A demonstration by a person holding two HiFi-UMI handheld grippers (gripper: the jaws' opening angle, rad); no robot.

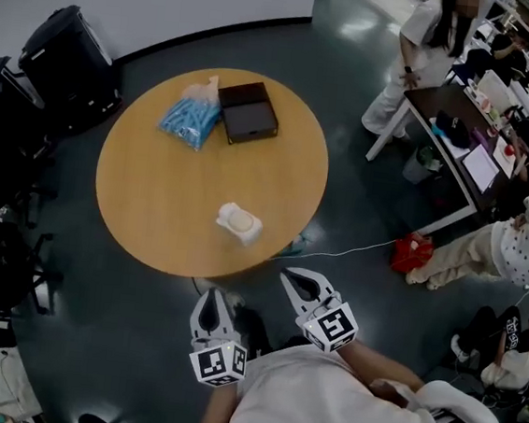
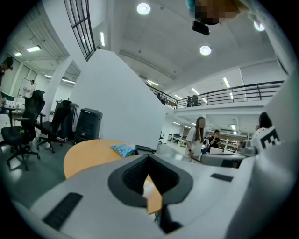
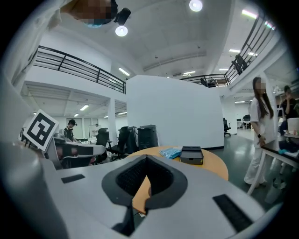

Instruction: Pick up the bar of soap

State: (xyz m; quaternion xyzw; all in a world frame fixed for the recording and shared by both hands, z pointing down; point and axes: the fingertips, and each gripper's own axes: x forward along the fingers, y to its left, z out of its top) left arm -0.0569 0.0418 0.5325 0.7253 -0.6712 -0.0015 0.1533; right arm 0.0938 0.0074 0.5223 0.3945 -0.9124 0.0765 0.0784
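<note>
The bar of soap (image 1: 238, 221), pale in a white wrapper, lies on the round wooden table (image 1: 153, 194) near its front edge. Both grippers hang in front of the table, off its edge and apart from the soap. My left gripper (image 1: 209, 301) is below and slightly left of the soap, with its jaws together and nothing in them. To the soap's lower right, my right gripper (image 1: 299, 280) is shut and empty. In the left gripper view the left gripper (image 2: 150, 161) points over the table (image 2: 88, 156); in the right gripper view the right gripper (image 3: 147, 159) does too.
A blue plastic bag (image 1: 192, 116) and a dark box (image 1: 248, 112) sit at the table's far side. Black office chairs and cases (image 1: 34, 78) crowd the left. People sit and stand by desks (image 1: 461, 133) at the right. A red bag (image 1: 412, 252) and a white cable lie on the floor.
</note>
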